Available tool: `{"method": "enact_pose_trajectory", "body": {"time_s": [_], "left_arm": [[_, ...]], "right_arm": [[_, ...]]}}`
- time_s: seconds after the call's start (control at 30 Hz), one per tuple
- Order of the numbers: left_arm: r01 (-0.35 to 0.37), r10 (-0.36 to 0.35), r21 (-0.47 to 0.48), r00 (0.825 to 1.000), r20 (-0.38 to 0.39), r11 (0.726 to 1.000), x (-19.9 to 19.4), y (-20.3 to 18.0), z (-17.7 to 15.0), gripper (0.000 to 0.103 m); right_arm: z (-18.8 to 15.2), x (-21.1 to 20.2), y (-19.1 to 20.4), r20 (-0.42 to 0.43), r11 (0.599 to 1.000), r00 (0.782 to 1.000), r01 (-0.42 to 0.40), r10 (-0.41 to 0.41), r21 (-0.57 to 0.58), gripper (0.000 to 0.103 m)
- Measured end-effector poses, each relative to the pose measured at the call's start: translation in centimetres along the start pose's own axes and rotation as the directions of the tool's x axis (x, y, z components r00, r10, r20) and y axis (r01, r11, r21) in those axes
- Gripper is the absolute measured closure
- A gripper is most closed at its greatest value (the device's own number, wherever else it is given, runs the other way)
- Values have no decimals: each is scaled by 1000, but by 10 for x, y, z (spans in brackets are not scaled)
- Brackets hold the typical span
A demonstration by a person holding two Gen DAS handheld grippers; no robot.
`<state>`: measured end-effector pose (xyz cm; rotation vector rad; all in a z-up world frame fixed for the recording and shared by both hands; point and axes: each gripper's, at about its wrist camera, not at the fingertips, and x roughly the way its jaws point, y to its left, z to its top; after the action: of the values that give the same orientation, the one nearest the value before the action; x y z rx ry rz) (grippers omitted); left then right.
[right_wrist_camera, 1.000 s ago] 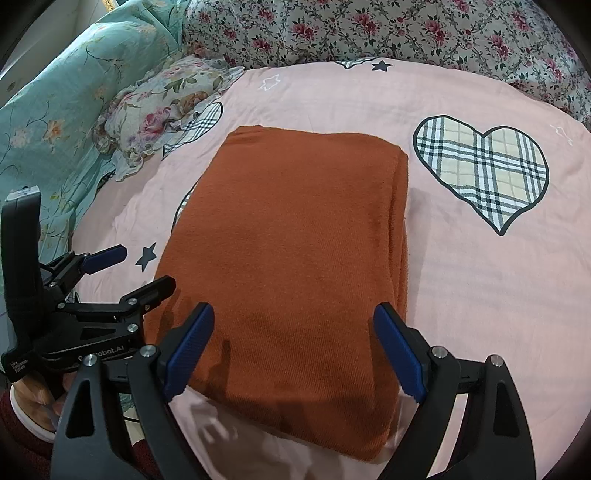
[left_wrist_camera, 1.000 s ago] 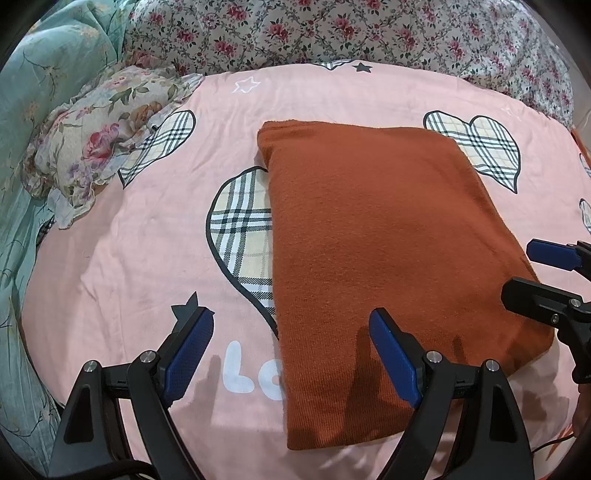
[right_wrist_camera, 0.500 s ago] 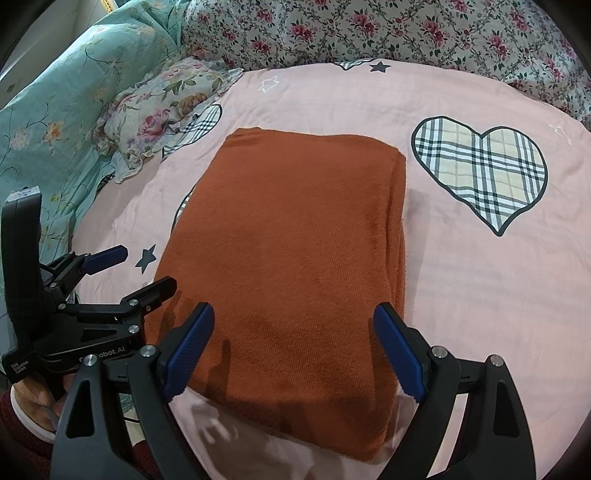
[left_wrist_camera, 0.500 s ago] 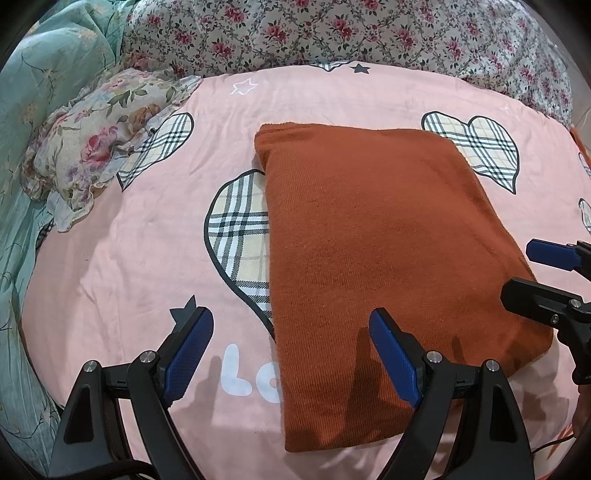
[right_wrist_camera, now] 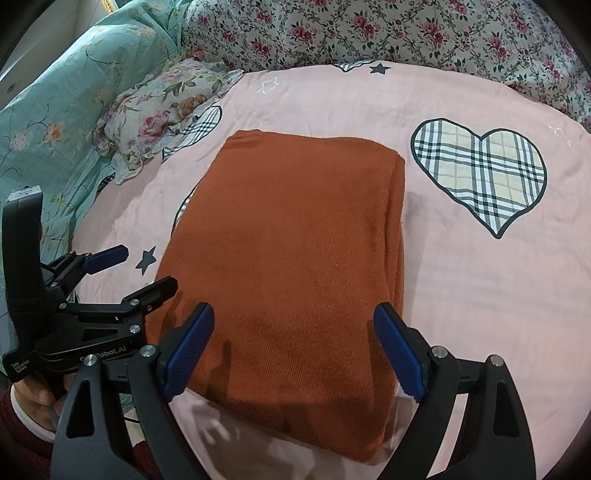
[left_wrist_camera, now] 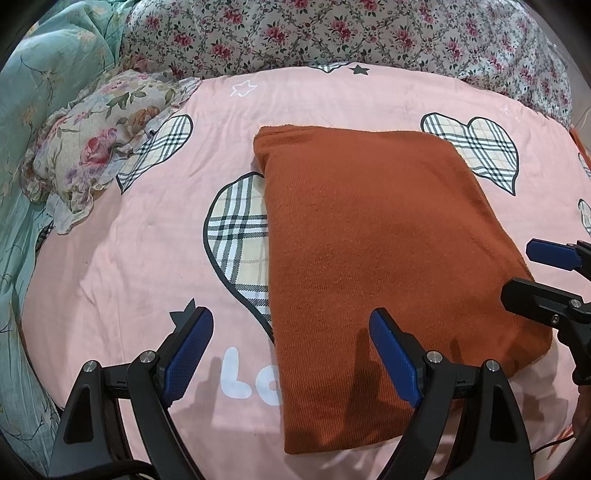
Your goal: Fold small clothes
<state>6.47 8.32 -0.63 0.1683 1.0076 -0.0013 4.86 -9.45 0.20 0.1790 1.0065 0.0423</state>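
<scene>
So I've got both claws hovering low over the bed and neither one is holding anything. My left gripper [left_wrist_camera: 291, 347] has its blue pads spread wide apart, one pad over the pink bedsheet [left_wrist_camera: 147, 251] and the other over the near-left part of the folded rust-orange knit garment [left_wrist_camera: 369, 236]. My right gripper [right_wrist_camera: 295, 343] is also wide apart, both pads above the near edge of the same garment [right_wrist_camera: 295, 251], not touching it as far as I can tell. The garment lies flat as a neat rectangle in the middle of the sheet, stacked layers showing along its 3 o'clock edge in the right wrist view. In the left wrist view it covers part of a plaid heart print [left_wrist_camera: 236, 236] at its 9 o'clock side, and another plaid heart [left_wrist_camera: 476, 147] peeks out at about 1 o'clock. From the right claw, a big plaid heart [right_wrist_camera: 480, 177] sits clear of the garment at 2 o'clock. A floral pillow [left_wrist_camera: 96, 147] lies at 10 o'clock, a teal floral quilt [right_wrist_camera: 55, 122] further left, and a rose-print blanket [left_wrist_camera: 332, 33] runs across 12 o'clock. Each claw shows up at the edge of the other's view, beside the garment.
</scene>
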Motion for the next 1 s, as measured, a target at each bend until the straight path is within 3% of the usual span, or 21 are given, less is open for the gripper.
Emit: {"method": "enact_pose_trajectory", "body": {"time_s": [1.0], "left_arm": [[-1,1,9,1000,-2,1000,11,-2,12,16]], "right_arm": [[9,2,-8,21,999,1000,9,-10,33,15]]}}
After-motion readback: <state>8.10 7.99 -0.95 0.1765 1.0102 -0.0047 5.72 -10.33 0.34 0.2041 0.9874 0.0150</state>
